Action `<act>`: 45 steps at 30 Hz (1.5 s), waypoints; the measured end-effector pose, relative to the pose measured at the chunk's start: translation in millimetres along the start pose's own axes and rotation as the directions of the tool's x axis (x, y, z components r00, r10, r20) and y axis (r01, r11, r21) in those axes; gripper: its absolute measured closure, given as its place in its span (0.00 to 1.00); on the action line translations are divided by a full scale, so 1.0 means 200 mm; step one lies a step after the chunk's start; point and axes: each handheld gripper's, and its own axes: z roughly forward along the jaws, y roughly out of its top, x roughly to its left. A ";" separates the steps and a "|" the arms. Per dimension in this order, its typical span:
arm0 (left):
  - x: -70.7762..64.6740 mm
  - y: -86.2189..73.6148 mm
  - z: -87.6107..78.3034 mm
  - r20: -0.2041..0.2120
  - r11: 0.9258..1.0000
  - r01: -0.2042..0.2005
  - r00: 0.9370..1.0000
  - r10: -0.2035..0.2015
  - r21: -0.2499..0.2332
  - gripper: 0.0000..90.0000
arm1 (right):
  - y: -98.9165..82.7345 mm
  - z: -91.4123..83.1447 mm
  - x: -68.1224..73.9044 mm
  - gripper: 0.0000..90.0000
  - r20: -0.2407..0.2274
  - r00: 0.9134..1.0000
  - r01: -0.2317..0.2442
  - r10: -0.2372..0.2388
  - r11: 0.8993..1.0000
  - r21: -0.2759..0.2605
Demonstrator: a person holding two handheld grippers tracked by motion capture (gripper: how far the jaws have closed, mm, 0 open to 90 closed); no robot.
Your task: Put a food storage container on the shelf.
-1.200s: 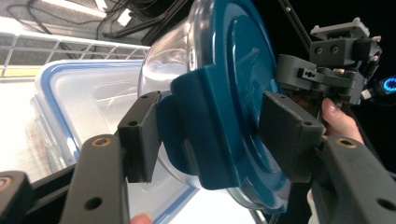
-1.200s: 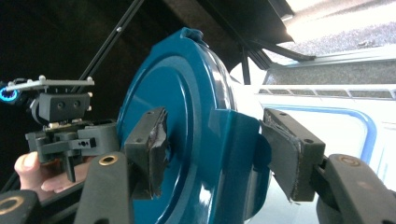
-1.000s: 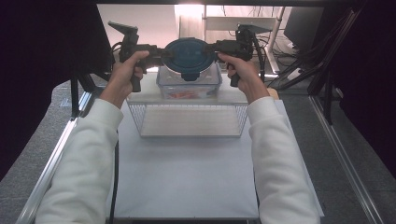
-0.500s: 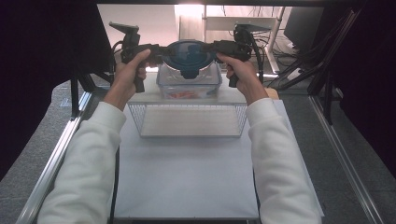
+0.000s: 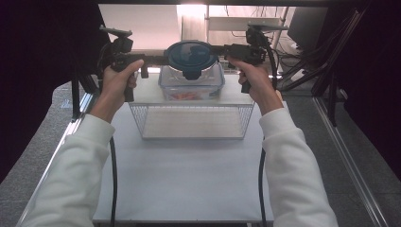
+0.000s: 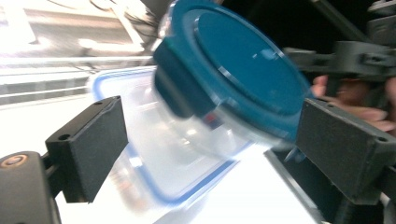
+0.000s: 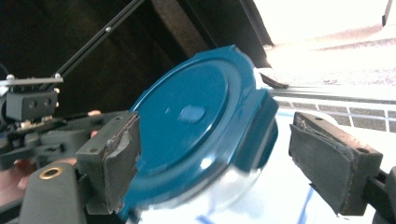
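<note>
The round container with the blue lid (image 5: 191, 56) sat on top of the clear rectangular box (image 5: 191, 84), which stood at the far edge of the white table (image 5: 189, 179) just behind the wire basket (image 5: 191, 121). The left gripper (image 5: 150, 59) stood just left of the blue lid and the right gripper (image 5: 221, 49) just right of it — each had just been opening its jaws, and both sets stood wide, pads off the lid. In the left gripper view the lid (image 6: 243, 70) lay between the two black pads with a gap on either side; the right gripper view showed the same lid (image 7: 196, 126) between its pads, the near pad just beside the rim, the other well apart. Near of the basket the table was bare up to its near edge, and dark frame rails ran along both sides. Something orange-red (image 5: 187, 96) lay inside the clear box; what it was could not be told. The basket held nothing visible but its white floor.
</note>
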 end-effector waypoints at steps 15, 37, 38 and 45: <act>-0.13 -0.41 -0.25 -0.086 0.982 -0.188 0.979 0.187 0.001 0.15 | -0.32 -0.34 -0.02 0.19 0.050 0.978 0.204 -0.203 0.979 -0.010; 0.14 -1.31 -0.18 -0.153 0.985 -0.097 0.981 0.120 0.145 0.20 | -1.21 -0.50 -0.19 0.22 0.129 0.946 0.285 -0.297 0.953 0.105; 0.15 -1.33 -0.17 -0.161 0.981 -0.095 0.979 0.123 0.167 0.20 | -1.24 -0.50 -0.20 0.22 0.135 0.948 0.276 -0.290 0.955 0.110; 0.19 -1.42 -0.15 -0.210 0.977 -0.093 0.969 0.134 0.192 0.20 | -1.44 -0.50 -0.33 0.22 0.155 0.960 0.212 -0.235 0.965 0.154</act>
